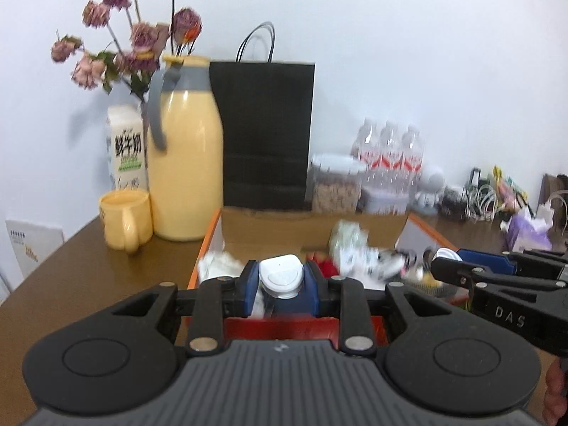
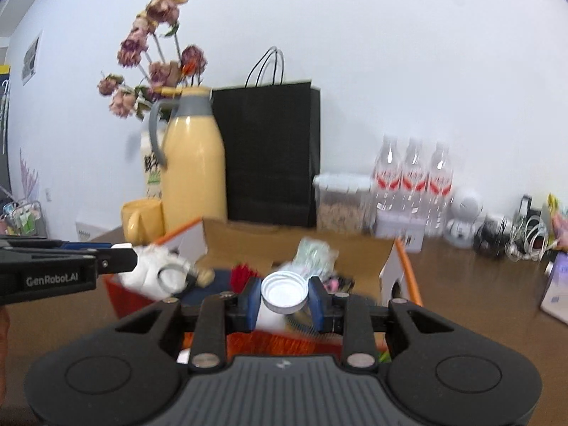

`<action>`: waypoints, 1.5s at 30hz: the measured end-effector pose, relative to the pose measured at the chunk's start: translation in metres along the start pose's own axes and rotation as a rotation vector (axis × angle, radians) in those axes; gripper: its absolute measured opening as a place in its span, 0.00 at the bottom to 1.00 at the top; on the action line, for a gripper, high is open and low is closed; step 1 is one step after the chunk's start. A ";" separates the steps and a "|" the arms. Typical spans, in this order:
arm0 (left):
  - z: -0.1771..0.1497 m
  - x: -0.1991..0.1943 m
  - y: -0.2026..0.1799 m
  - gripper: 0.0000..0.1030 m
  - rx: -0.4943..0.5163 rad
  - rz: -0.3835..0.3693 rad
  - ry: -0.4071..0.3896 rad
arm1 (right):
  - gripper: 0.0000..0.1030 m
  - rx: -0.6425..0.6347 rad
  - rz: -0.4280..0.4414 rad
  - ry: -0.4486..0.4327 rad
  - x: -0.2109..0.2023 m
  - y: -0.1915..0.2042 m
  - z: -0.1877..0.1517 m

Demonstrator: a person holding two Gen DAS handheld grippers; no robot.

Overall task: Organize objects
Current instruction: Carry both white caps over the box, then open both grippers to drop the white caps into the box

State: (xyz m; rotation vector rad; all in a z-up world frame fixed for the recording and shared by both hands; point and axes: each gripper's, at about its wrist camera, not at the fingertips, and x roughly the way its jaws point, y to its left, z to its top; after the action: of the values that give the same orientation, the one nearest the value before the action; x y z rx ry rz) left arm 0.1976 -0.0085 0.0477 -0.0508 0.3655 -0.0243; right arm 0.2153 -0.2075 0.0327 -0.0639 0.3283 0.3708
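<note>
**Two small white pieces held above the open carton**

The left gripper is clamped on a white flip-cap container, its blue pads pressing the sides just under the cap; the right gripper is clenched on a white ribbed-rim jar, taken by the neck; both pieces hang over the cardboard box. I judge them light, rigid plastic, smooth enough to slip if squeezed on the taper; the straight wall below each cap looks the safer hold, and neither seems fragile.

The box stands open with orange-edged flaps and holds a blurred jumble: a crumpled greenish packet, something red, white bits I cannot name; behind it a clear lidded canister holds brownish grains, three water bottles stand beside it, a yellow jug holds dried flowers, and a black paper bag stands upright, contents hidden.
</note>
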 end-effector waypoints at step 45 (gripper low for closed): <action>0.004 0.067 -0.011 1.00 -0.024 0.131 -0.044 | 1.00 0.062 -0.098 0.029 0.062 -0.035 -0.009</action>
State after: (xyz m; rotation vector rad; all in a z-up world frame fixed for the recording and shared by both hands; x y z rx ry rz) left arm 0.2613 -0.0218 0.0281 -0.0513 0.3249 0.1110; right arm 0.2798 -0.2201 0.0040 -0.0248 0.3634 0.2628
